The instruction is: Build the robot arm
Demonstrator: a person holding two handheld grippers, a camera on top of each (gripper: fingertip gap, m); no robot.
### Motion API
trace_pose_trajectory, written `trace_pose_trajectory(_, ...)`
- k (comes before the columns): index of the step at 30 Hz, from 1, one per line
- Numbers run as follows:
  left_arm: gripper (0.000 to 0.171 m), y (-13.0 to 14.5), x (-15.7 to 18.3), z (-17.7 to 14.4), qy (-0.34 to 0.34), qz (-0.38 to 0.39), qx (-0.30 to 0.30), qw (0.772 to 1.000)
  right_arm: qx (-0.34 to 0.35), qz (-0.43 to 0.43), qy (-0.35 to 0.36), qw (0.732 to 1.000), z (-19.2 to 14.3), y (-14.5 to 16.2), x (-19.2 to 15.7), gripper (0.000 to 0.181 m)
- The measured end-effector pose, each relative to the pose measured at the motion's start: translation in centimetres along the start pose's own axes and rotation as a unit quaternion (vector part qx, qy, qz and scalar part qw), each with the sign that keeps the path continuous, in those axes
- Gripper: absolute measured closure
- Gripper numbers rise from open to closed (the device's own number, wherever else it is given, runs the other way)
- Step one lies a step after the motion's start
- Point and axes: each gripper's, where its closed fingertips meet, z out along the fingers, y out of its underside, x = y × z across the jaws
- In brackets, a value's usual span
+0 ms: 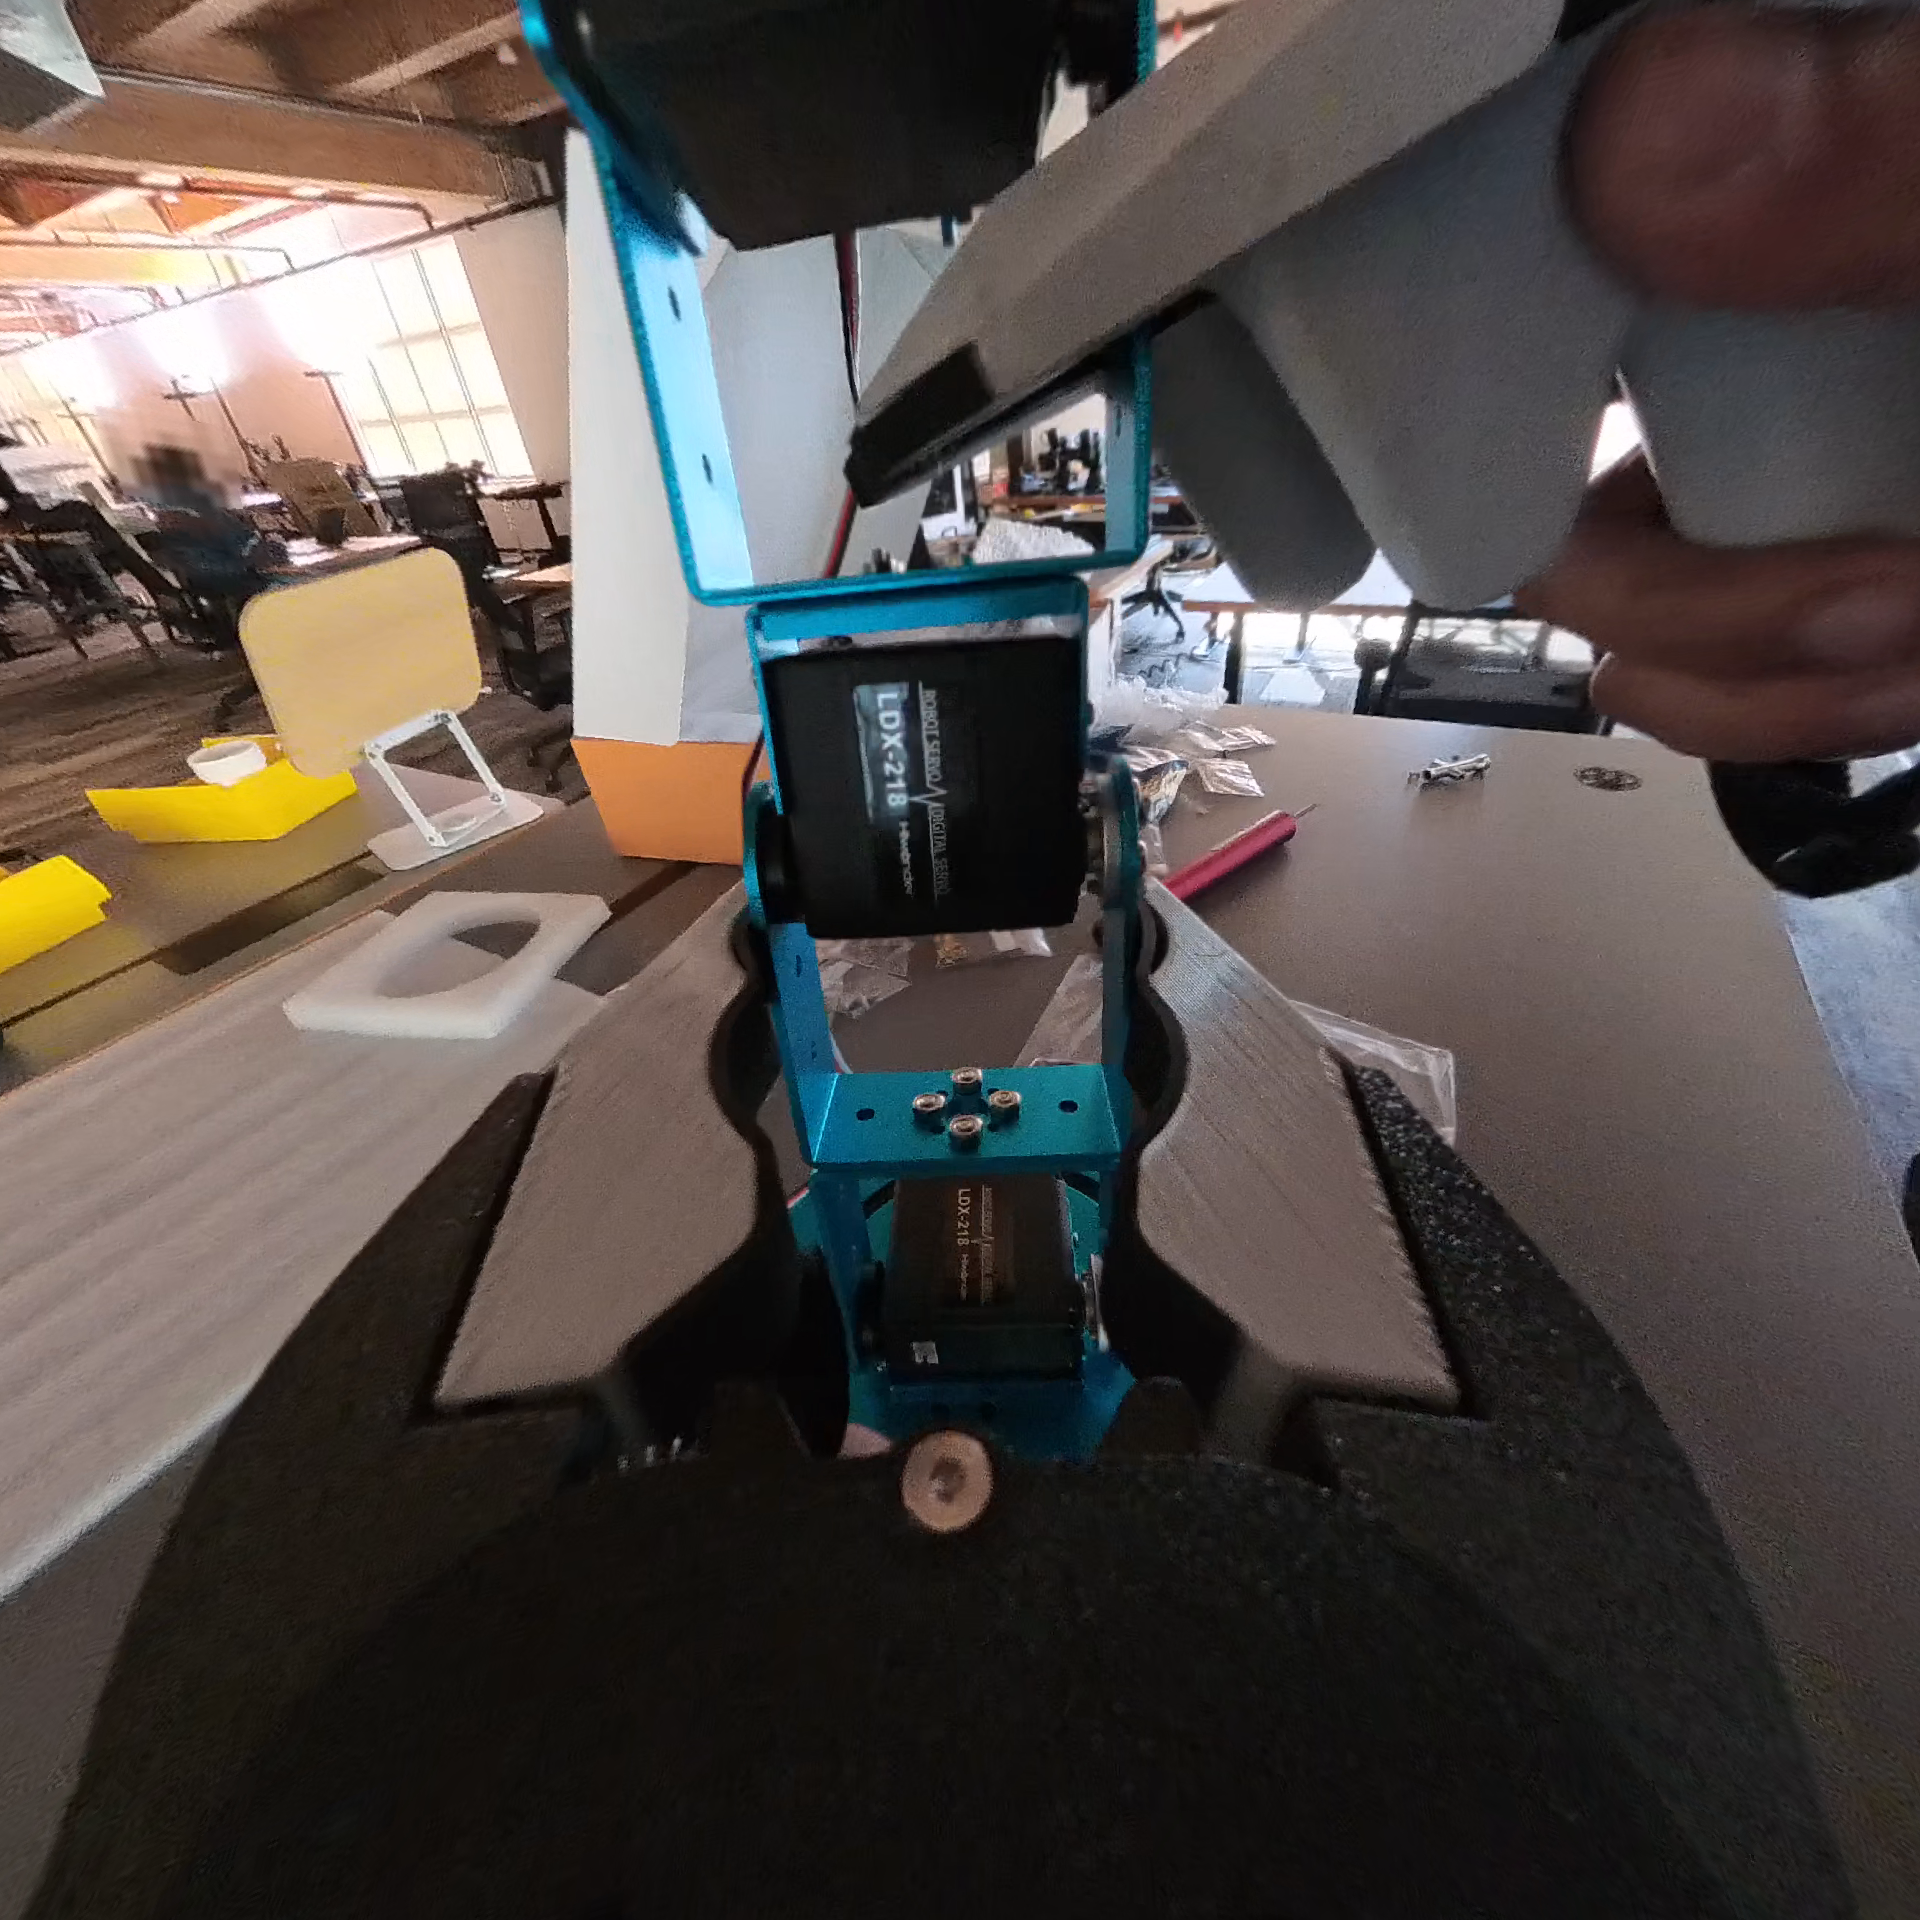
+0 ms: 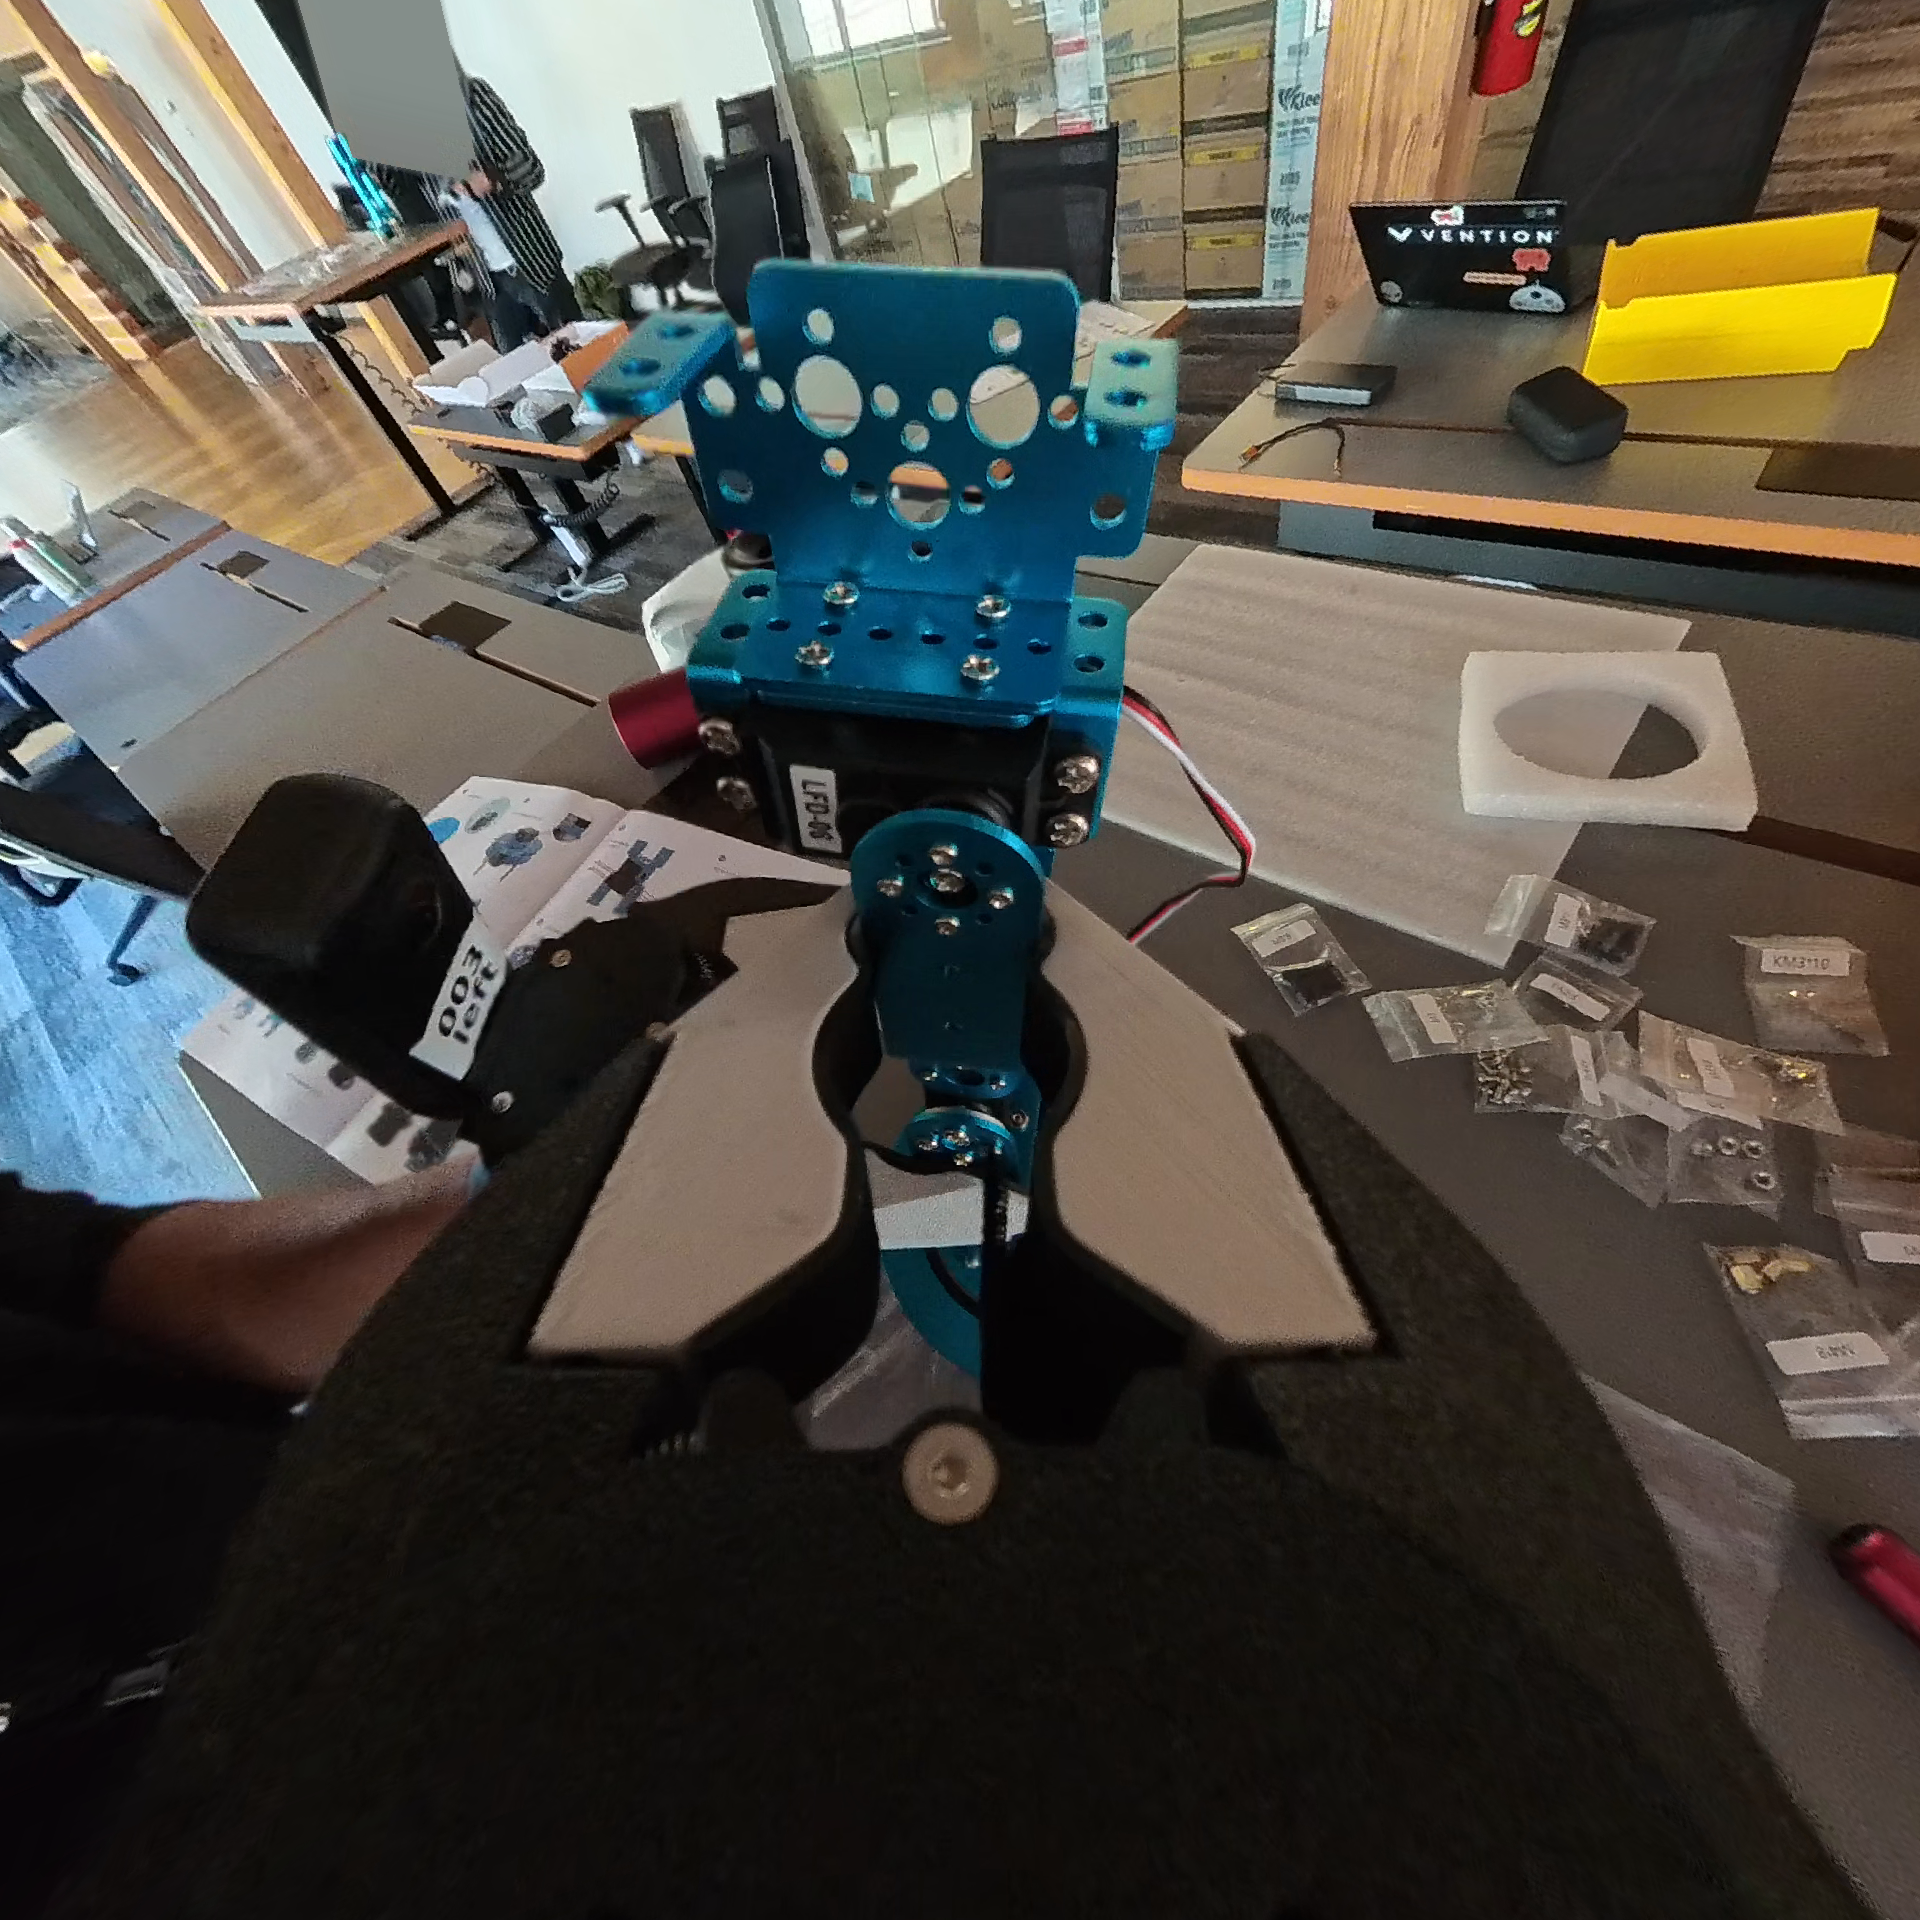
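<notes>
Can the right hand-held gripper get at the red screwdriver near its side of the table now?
Probably not yet: the right hand-held gripper is shut on the blue servo arm, so it isn't free, though nothing blocks the red screwdriver.

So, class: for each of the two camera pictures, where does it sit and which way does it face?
Left wrist view: on the left gripper, facing forward over the grey table; its fingers clamp the blue metal servo-bracket assembly; a hand shows.
Right wrist view: on the right gripper, gripping the assembly higher up; a forearm shows.
Shared: the assembly, the table.
</notes>
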Motion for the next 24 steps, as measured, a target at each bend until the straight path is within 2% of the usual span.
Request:
trace_pose_trajectory(8, 0.106, 0.1, 0.0, 0.3, 0.003, 0.006, 0.037, 0.999, 0.017, 0.065, -0.022, 0.998, -0.1, 0.0, 0.9, 0.162)
trace_pose_trajectory(19, 0.107, 0.6, 0.2, 1.0, 0.008, -0.003, 0.013, 1.0, 0.016, 0.132, -0.047, 0.99, -0.3, 0.5, 3.0, 0.162)
trace_pose_trajectory(22, 0.101, 1.3, -0.1, -0.4, -0.003, 0.026, -0.005, 1.0, 0.011, 0.109, -0.041, 0.993, 0.0, 0.3, 2.4, 0.162)
trace_pose_trajectory(24, 0.098, 2.7, -0.5, -2.3, -0.013, 0.01, -0.024, 1.0, 0.009, 0.092, -0.034, 0.995, 0.3, 0.1, 2.1, 0.162)
